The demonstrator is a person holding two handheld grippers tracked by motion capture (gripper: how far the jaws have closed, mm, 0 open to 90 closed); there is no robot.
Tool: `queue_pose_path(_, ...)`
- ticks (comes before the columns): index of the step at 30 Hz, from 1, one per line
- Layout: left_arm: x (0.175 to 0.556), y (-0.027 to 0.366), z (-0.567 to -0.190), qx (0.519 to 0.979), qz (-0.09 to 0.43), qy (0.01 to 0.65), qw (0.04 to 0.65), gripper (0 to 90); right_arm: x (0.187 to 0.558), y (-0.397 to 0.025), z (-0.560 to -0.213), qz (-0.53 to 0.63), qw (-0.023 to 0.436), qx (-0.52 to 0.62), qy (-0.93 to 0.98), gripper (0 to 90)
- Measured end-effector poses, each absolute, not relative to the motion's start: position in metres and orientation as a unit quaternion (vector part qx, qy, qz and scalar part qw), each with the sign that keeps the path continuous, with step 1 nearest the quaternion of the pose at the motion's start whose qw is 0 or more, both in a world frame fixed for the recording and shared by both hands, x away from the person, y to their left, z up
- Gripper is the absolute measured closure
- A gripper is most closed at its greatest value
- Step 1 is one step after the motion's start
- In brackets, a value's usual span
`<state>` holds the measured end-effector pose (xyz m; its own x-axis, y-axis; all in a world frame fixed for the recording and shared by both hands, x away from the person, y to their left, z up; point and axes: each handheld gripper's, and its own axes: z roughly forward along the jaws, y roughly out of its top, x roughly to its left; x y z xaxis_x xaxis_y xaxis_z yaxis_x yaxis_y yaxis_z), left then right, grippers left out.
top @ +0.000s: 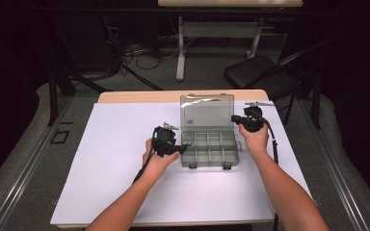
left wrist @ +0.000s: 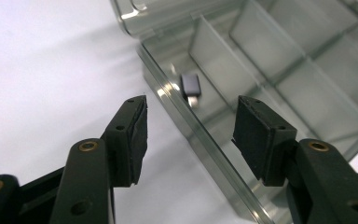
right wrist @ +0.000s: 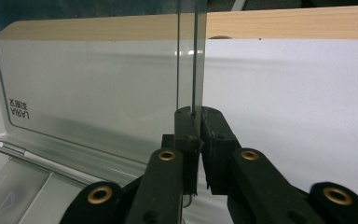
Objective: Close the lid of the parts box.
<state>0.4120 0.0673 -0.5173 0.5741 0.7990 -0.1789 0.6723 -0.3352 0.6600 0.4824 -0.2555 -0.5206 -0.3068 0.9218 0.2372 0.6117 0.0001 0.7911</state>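
While you stand at the table: both hands hold tongs at the clear smoky plastic compartment box (top: 209,149), which lies open on the white sheet (top: 115,163) covering the wooden table (top: 125,96).
Box position: right of the sheet's middle, its tray flat, its transparent lid (top: 207,111) raised at the far side.
Your right tongs (right wrist: 196,122): pressed together on the lid's side edge, the thin clear wall pinched between the two black pads; in the high view they (top: 247,119) sit at the lid's right edge, held by your right hand (top: 254,138).
Your left tongs (left wrist: 189,135): spread wide, the box's near-left wall running between the pads without touching either that you can make out; in the high view they (top: 180,149) sit at the tray's left side, with your left hand (top: 156,161) behind them.
Inside the tray: a small dark rectangular piece with a light end (left wrist: 191,87) lies in the compartment just past the left tongs.
Lid marking: dark lettering (right wrist: 20,110) near a corner, too turned to read surely.
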Motion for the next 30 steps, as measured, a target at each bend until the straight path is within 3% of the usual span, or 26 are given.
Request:
queue_pose_path(14,0.452,0.078,-0.464,0.791,0.127,0.47,0.371,39.7,0.481,-0.255,-0.521,0.434,0.188,0.558,0.683,86.1)
queue_pose_path(30,0.486,0.079,-0.431,0.785,0.153,0.479,0.363,39.3,0.481,-0.255,-0.522,0.436,0.189,0.556,0.682,86.1)
